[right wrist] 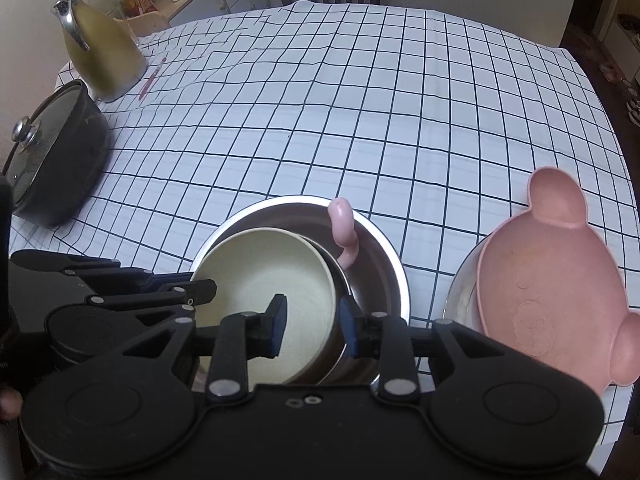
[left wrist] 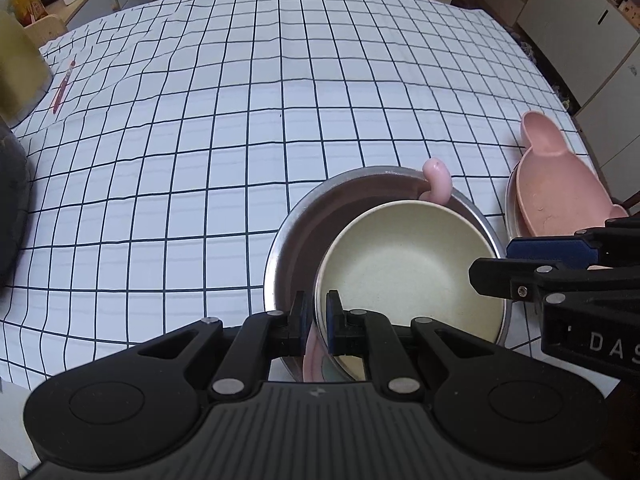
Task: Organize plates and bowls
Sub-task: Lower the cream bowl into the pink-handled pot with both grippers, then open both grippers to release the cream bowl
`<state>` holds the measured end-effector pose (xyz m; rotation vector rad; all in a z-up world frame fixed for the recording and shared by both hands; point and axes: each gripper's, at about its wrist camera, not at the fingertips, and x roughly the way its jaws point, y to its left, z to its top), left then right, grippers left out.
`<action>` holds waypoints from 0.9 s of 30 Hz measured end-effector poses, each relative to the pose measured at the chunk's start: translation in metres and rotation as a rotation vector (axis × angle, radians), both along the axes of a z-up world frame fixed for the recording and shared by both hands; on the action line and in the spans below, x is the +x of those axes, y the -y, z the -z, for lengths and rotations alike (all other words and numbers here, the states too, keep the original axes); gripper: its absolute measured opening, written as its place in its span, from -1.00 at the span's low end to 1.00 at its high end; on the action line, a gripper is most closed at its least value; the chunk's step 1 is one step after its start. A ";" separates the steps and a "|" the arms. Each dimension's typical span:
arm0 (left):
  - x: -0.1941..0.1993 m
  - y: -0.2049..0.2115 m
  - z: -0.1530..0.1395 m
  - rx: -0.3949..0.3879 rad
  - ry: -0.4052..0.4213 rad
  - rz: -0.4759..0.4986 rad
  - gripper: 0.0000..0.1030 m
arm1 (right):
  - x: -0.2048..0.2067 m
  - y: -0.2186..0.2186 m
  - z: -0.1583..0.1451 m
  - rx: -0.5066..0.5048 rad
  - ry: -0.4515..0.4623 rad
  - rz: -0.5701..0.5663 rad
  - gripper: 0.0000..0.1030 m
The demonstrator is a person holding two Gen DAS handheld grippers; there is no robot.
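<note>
left claw (left wrist: 317,320) pinching cream bowl (left wrist: 408,272) rim | right claw (right wrist: 312,326) agape astride opposite rim | bowl inside steel bowl (right wrist: 376,240)

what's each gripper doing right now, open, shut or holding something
Left gripper: shut on the rim of the round cream bowl.
Right gripper: open, jaws straddling the same bowl's rim, not clamped.

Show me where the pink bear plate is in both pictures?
Left wrist view: the pink bear plate sits at the far right edge, above the right hand-held gripper.
Right wrist view: it fills the lower right.
Shared landmark: the steel bowl left of it.
</note>
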<state>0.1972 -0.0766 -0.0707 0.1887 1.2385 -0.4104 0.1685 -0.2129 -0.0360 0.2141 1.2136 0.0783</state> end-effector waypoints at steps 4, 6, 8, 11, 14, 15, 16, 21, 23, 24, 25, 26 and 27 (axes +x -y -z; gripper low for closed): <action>-0.001 -0.011 -0.018 -0.023 0.024 0.011 -0.84 | -0.006 0.000 -0.008 -0.001 0.022 0.004 -0.33; -0.005 -0.017 -0.028 -0.033 0.038 0.021 -0.84 | -0.010 -0.001 -0.012 0.000 0.036 0.002 -0.32; -0.007 -0.021 -0.035 -0.044 0.053 0.026 -0.84 | -0.013 -0.002 -0.016 0.000 0.050 -0.002 -0.31; -0.013 -0.027 -0.044 -0.056 0.080 0.034 -0.83 | -0.018 -0.005 -0.021 -0.002 0.072 -0.009 -0.26; -0.019 -0.034 -0.054 -0.071 0.096 0.032 -0.78 | -0.024 -0.006 -0.025 -0.004 0.092 -0.008 -0.19; -0.029 -0.035 -0.058 -0.074 0.106 0.031 -0.78 | -0.025 -0.005 -0.026 -0.002 0.097 -0.006 -0.15; -0.029 -0.037 -0.061 -0.077 0.114 0.033 -0.78 | -0.027 -0.005 -0.028 -0.001 0.103 -0.004 -0.10; -0.042 -0.049 -0.073 -0.082 0.160 0.038 -0.70 | -0.036 -0.005 -0.035 -0.005 0.143 -0.001 0.13; -0.046 -0.054 -0.077 -0.091 0.168 0.031 -0.45 | -0.039 -0.004 -0.038 0.004 0.150 0.002 0.18; -0.047 -0.056 -0.078 -0.097 0.177 0.028 -0.25 | -0.040 -0.004 -0.039 0.005 0.155 0.003 0.22; -0.051 -0.059 -0.081 -0.099 0.188 0.025 -0.14 | -0.042 -0.004 -0.041 0.006 0.162 0.003 0.25; -0.053 -0.061 -0.083 -0.101 0.200 0.023 0.05 | -0.043 -0.003 -0.042 0.007 0.170 0.001 0.26; -0.055 -0.061 -0.085 -0.103 0.211 0.019 0.12 | -0.045 -0.003 -0.043 0.005 0.174 -0.002 0.29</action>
